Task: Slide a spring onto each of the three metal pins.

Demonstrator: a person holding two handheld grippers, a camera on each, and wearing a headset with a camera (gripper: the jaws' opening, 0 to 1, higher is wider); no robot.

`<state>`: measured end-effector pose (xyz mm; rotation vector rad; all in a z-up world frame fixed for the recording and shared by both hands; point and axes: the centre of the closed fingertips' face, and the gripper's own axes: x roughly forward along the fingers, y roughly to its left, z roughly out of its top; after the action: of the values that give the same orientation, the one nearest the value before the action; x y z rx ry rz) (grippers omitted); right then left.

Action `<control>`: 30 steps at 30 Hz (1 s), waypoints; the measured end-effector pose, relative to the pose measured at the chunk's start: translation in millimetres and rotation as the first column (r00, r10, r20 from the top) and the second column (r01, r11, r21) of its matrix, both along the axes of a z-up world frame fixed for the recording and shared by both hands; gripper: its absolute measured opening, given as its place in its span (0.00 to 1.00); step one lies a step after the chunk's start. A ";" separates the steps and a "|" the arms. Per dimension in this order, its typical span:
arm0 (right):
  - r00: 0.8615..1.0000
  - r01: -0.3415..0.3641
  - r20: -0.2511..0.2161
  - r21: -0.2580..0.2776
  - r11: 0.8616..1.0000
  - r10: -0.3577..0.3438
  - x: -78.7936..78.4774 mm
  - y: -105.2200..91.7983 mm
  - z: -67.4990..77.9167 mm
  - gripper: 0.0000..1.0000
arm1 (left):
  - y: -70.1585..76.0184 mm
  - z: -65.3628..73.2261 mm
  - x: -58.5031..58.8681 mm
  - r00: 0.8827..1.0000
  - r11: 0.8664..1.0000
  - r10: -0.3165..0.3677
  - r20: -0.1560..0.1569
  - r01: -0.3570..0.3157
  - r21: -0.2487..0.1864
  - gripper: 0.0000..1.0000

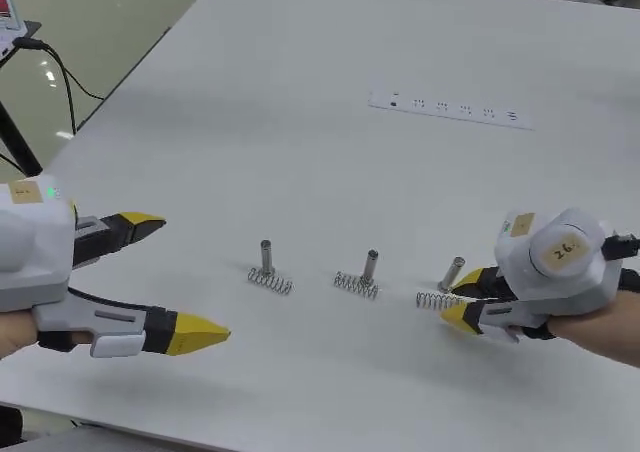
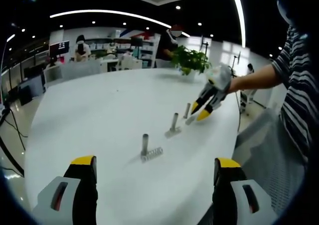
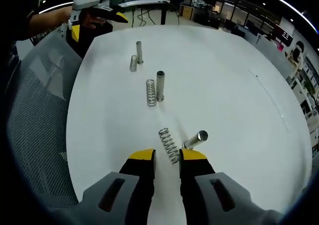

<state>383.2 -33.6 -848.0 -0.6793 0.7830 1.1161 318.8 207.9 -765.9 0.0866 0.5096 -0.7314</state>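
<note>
A white power strip (image 1: 450, 109) lies flat on the white tabletop (image 1: 300, 92), toward its far side. Off the left edge a black cable (image 1: 68, 87) loops over the glossy floor (image 1: 110, 22). In the left gripper view a potted plant (image 2: 191, 60) stands at the tabletop's far edge, and a curved light strip (image 2: 109, 12) crosses the ceiling. Grey mesh (image 3: 37, 115) borders the tabletop in the right gripper view.

Three metal pins (image 1: 266, 255), (image 1: 371, 265), (image 1: 453, 271) and three springs (image 1: 270, 281), (image 1: 356, 285), (image 1: 437, 299) are on the worktop (image 1: 300, 122), plus one power strip (image 1: 450, 109). Two tongs: left tongs (image 1: 192, 275), right tongs (image 1: 450, 304).
</note>
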 end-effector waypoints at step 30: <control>0.997 -0.078 0.006 0.025 0.997 0.078 -18.0 0.2 14.8 0.07 | -18.9 0.9 -11.5 0.997 0.997 -0.071 -0.018 0.071 -0.022 0.94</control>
<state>365.2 -33.4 -833.1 -0.6962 0.7424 1.1930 307.3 189.0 -765.0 0.0782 0.5190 -0.8076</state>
